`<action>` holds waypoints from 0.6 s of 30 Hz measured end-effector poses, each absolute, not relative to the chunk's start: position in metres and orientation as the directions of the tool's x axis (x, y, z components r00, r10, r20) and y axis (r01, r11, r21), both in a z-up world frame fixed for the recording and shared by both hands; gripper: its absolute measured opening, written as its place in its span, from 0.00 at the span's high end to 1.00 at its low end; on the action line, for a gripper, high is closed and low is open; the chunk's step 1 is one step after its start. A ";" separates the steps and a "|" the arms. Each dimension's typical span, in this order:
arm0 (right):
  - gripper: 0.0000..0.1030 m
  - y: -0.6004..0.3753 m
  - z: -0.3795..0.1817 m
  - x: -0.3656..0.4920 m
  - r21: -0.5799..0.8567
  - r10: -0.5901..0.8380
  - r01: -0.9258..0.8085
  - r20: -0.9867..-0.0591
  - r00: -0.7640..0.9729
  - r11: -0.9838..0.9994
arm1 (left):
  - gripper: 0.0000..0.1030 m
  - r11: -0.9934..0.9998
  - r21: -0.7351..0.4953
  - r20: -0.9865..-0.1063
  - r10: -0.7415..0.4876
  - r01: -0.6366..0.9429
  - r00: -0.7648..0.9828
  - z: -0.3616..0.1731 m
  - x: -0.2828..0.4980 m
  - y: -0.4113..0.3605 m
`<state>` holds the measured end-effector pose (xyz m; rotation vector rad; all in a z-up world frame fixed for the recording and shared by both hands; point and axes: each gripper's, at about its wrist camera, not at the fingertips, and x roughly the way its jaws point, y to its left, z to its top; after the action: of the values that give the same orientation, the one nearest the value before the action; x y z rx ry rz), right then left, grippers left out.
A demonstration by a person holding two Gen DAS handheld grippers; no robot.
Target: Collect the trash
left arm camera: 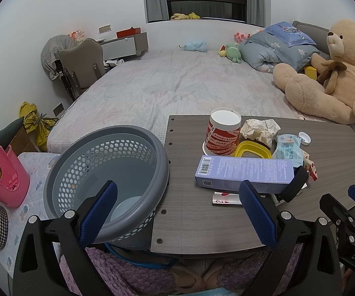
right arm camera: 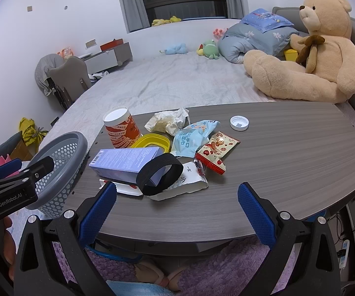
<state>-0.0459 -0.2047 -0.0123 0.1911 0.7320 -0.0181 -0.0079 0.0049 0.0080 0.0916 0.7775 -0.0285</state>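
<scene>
Both claws hung open at the near edge of the counter, the trash still lying on it.

The left claw (left arm camera: 177, 212) gaped with one finger over the grey perforated basket (left arm camera: 108, 172) and the other above the counter (left arm camera: 337, 153); the right claw (right arm camera: 177, 212) stood spread and empty over bare wood. The trash sat in a loose heap: a purple box (right arm camera: 125, 160) with a black band (right arm camera: 159, 174) leaning on it, a red-and-white cup (right arm camera: 120, 130), a yellow lid (right arm camera: 152, 143), crumpled paper (right arm camera: 167, 120), a blue wipes packet (right arm camera: 192, 135), a red snack wrapper (right arm camera: 216, 150) and, apart, a white cap (right arm camera: 239, 122).
</scene>
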 end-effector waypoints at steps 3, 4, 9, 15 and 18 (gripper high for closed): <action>0.06 -0.205 -0.013 -0.046 0.168 0.051 0.083 -0.665 0.745 0.982 | 0.08 0.996 0.072 -0.703 0.008 0.060 0.711 0.007 -0.008 0.005; 0.06 -0.205 -0.013 -0.046 0.167 0.050 0.083 -0.666 0.744 0.982 | 0.08 0.996 0.072 -0.703 0.008 0.060 0.711 0.007 -0.008 0.005; 0.06 -0.207 -0.019 -0.044 0.164 0.048 0.083 -0.665 0.746 0.983 | 0.08 0.996 0.068 -0.704 0.004 0.062 0.710 0.005 -0.006 0.004; 0.06 -0.218 -0.024 -0.038 0.146 0.032 0.085 -0.658 0.752 0.986 | 0.08 0.994 0.058 -0.730 -0.018 0.088 0.683 -0.009 0.012 -0.001; 0.06 -0.228 -0.028 -0.032 0.150 0.026 0.096 -0.653 0.757 0.984 | 0.08 0.993 0.063 -0.721 -0.026 0.102 0.692 -0.010 0.022 -0.007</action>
<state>-0.0324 -0.2282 -0.0283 0.1788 0.7122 -0.0382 0.0222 -0.0068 -0.0105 0.1008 0.8037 -0.0716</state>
